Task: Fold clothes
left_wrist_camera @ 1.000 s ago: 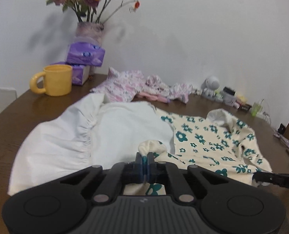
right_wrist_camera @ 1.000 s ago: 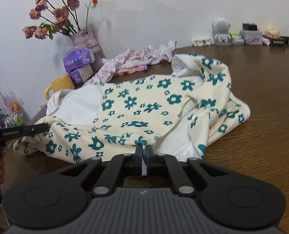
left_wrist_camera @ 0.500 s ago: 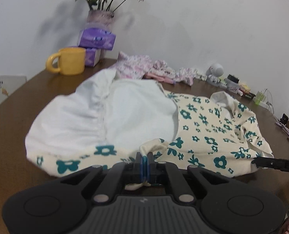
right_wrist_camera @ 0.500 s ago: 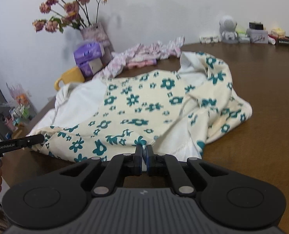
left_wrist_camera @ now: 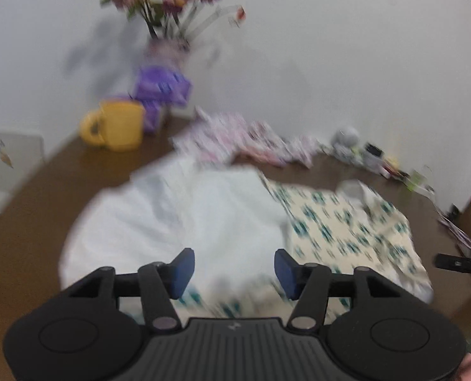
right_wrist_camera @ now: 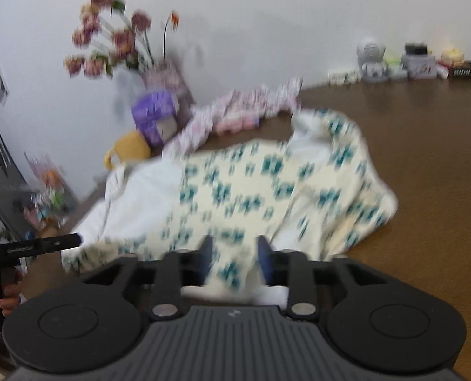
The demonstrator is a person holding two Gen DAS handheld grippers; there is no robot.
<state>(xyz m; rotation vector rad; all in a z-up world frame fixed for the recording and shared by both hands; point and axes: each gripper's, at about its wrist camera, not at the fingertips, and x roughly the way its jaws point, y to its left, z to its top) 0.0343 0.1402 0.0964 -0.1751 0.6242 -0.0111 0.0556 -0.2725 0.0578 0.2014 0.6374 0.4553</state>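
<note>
A cream garment with teal flowers (right_wrist_camera: 260, 190) lies spread on the brown table, its white lining (left_wrist_camera: 184, 222) turned up on the left side. Both views are blurred by motion. My left gripper (left_wrist_camera: 233, 270) is open above the garment's near hem, its blue pads (left_wrist_camera: 183, 268) wide apart with cloth lying below the gap. My right gripper (right_wrist_camera: 233, 255) is open too, jaws a smaller distance apart, and the flowered hem lies loose between them. The other gripper's tip shows at the right edge (left_wrist_camera: 460, 263) of the left view and at the left edge (right_wrist_camera: 35, 246) of the right view.
A yellow mug (left_wrist_camera: 117, 125), purple tissue packs (left_wrist_camera: 162, 87) and a vase of dried flowers (left_wrist_camera: 165, 9) stand at the back left. A pink patterned garment (left_wrist_camera: 241, 141) lies behind. Small items and a white figurine (right_wrist_camera: 372, 58) line the wall. A person's hand (right_wrist_camera: 6, 292) holds the left gripper.
Both grippers have opened and let go of the flowered garment's hem, which now lies on the table. Both cameras are moving, blurring the views.
</note>
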